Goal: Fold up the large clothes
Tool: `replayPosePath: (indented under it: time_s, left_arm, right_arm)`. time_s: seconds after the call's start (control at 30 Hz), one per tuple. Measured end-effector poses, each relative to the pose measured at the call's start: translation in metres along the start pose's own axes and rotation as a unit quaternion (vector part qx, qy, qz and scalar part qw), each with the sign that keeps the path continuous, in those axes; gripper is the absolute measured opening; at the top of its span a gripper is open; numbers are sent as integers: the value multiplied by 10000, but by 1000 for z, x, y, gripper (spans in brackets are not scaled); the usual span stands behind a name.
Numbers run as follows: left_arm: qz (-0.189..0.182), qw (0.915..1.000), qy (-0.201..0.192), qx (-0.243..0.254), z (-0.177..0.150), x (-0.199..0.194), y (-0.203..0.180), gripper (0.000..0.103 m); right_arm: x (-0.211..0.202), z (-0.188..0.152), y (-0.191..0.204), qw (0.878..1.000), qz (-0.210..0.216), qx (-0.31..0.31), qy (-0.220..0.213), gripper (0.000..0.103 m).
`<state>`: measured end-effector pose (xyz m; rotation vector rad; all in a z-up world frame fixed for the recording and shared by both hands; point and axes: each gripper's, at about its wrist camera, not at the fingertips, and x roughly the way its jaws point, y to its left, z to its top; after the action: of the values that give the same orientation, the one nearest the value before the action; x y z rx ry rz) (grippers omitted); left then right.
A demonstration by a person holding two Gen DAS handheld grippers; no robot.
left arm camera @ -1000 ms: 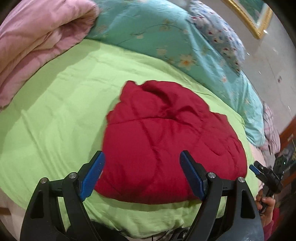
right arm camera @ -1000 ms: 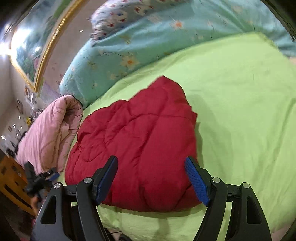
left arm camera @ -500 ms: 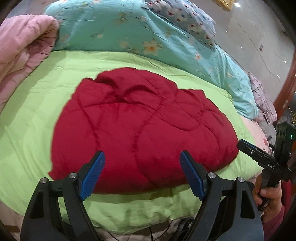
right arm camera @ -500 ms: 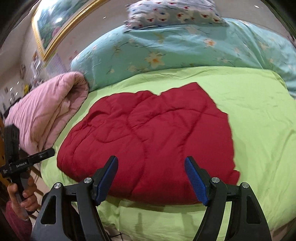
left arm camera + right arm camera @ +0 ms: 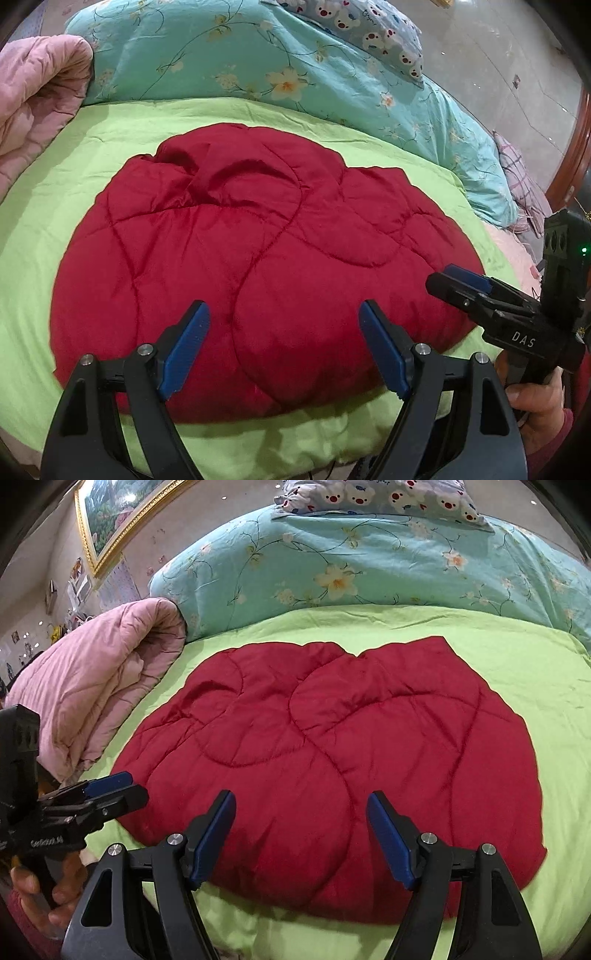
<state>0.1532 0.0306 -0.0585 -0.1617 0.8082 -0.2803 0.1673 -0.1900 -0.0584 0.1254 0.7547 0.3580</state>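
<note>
Red quilted garment (image 5: 258,273) lies spread on green bedsheet (image 5: 48,206), now seen square-on. Left gripper (image 5: 284,347) and right gripper (image 5: 301,836) have swung to garment's near edge, jaws wide, empty; right jaws just narrowed slightly. Judgement: first fold pending.

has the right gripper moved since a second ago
Yes. In the left wrist view, the right gripper has come in from the right edge, up to the red quilted garment.
</note>
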Motion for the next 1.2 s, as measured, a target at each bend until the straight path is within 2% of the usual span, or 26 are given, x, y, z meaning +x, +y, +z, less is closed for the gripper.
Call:
replayPosePath:
  time_s: [0.03, 0.1, 0.13, 0.2, 0.3, 0.5, 0.57, 0.67, 0.7, 0.83, 0.93, 0.97, 1.03, 1.1, 1.17, 1.2]
  left_arm:
    - [52, 10000, 6, 10, 1, 4, 1, 83]
    - [159, 9999, -1, 61, 3, 11, 2, 83]
    - [224, 9997, 15, 86, 5, 16, 2, 83]
    - [272, 9996, 42, 96, 9, 23, 2, 83]
    - [274, 9995, 159, 33, 19, 36, 6, 83]
    - [459, 9974, 533, -178, 47, 75, 19, 83]
    - [515, 9962, 636, -283, 57, 87, 26, 82]
    - [597, 9937, 714, -630, 73, 100, 42, 77]
    - [618, 9927, 734, -727, 78, 103, 47, 72]
    - [610, 9879, 851, -1142, 89, 109, 70, 51]
    - [452, 9890, 809, -1153, 93, 102, 70, 51]
    - [413, 9901, 788, -1088, 96, 100, 67, 51]
    - [317, 9916, 759, -994, 102, 100, 59, 51]
    - [347, 9924, 784, -886, 110, 107, 53, 51]
    - [391, 9923, 890, -766, 120, 121, 50, 51]
    - [431, 9919, 936, -745, 124, 126, 52, 51]
  right_arm:
    - [3, 2, 1, 10000, -13, -12, -13, 71]
    - [11, 6, 1, 10000, -50, -44, 50, 51]
    - [14, 8, -1, 10000, -59, -23, 70, 46]
    - [21, 13, -6, 9999, -118, 36, 75, 29]
    - [32, 22, -13, 9998, -147, 96, 130, 24]
    - [76, 37, -22, 9978, -385, 22, 548, 18]
    - [90, 42, -30, 9971, -468, 110, 584, 13]
    - [103, 53, -46, 9959, -398, 485, 655, 6]
    - [106, 56, -51, 9953, -408, 585, 653, 3]
    - [113, 63, -80, 9899, -280, 1197, 707, 0]
    - [108, 68, -81, 9891, -251, 1268, 707, 1]
    - [100, 72, -72, 9923, -280, 1061, 576, 10]
    - [97, 79, -59, 9952, -226, 798, 528, 11]
    - [104, 85, -49, 9965, -93, 601, 578, 14]
    - [118, 89, -45, 9964, -252, 390, 708, 20]
    - [126, 91, -49, 9953, -341, 401, 807, 20]
